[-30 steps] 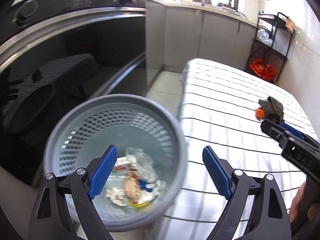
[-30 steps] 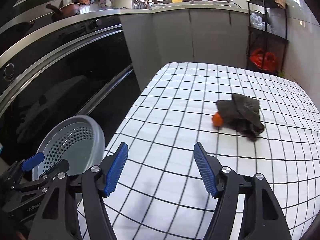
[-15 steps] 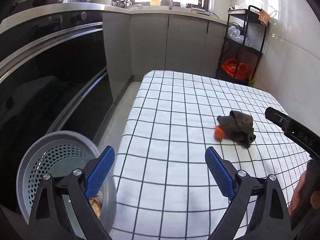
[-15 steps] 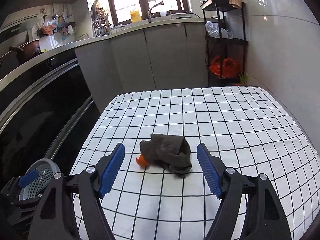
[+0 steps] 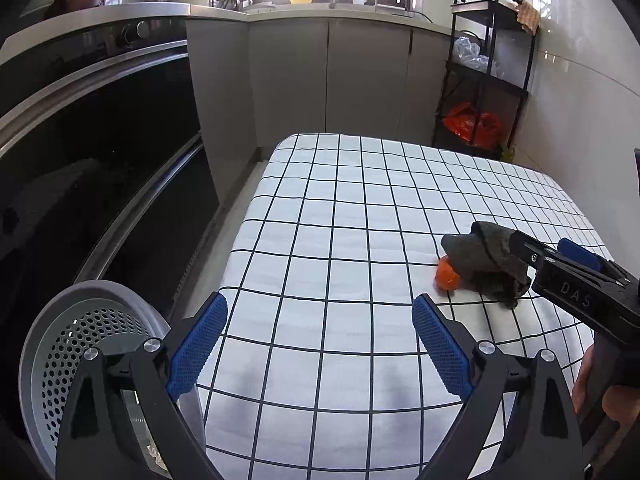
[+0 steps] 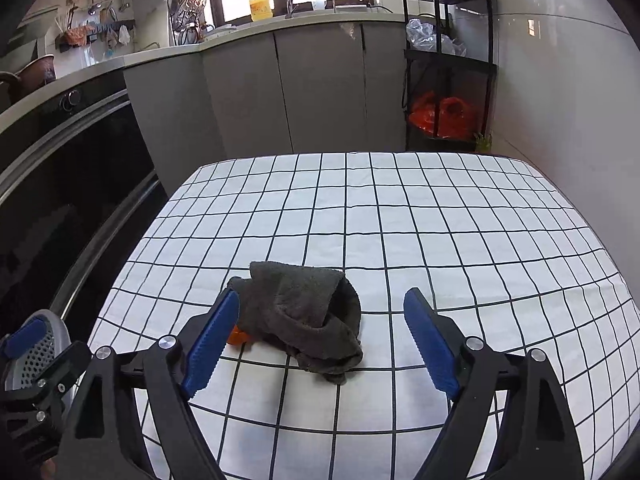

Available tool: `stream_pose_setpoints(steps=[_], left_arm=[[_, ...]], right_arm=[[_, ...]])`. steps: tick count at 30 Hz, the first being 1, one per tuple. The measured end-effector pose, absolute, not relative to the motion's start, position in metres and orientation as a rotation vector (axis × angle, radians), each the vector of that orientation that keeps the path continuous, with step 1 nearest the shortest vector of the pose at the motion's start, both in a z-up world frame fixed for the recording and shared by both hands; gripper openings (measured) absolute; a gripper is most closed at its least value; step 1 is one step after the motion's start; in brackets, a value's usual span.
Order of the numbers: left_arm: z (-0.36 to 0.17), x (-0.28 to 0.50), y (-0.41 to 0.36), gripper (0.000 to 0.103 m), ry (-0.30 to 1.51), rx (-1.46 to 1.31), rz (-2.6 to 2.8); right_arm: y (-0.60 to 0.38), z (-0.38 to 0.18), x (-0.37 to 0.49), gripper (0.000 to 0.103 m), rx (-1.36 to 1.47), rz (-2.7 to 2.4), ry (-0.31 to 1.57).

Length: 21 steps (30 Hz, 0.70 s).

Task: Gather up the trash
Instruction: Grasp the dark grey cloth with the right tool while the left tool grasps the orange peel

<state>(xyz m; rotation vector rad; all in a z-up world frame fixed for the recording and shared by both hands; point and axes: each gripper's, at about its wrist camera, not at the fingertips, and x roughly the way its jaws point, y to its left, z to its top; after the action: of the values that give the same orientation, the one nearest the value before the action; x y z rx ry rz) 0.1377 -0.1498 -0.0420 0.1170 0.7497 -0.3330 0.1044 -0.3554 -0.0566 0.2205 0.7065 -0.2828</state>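
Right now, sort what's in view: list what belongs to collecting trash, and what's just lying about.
For the job:
- orange scrap on the table
- dark rag lying against it
- bin beside the table
- right gripper, open, around the rag
- left gripper, open

Lying about:
- checked table
- oven
- rack with red bags

White tablecloth with black grid lines [image 6: 440, 240], dark grey crumpled cloth [image 6: 304, 312], small orange object [image 5: 448, 275], grey perforated plastic bin [image 5: 80, 332], blue-padded black grippers.
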Motion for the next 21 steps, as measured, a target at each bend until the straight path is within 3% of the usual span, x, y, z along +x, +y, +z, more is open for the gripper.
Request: stream_pose_setpoints(steps=[17, 18, 21], left_arm=[[-0.057, 0.145, -0.156, 0.095, 0.793, 0.127, -0.329], [-0.057, 0.144, -0.158, 0.095, 0.792, 0.131, -0.331], [-0.058, 0.142, -0.16, 0.095, 0.796, 0.133, -0.335]], right_arm=[[-0.36, -0.092, 0.137, 0.082, 0.229, -0.285, 0.815], [-0.361, -0.092, 0.137, 0.079, 0.236, -0.284, 0.816], [-0.357, -0.092, 0.137, 0.049, 0.225, -0.25, 0.829]])
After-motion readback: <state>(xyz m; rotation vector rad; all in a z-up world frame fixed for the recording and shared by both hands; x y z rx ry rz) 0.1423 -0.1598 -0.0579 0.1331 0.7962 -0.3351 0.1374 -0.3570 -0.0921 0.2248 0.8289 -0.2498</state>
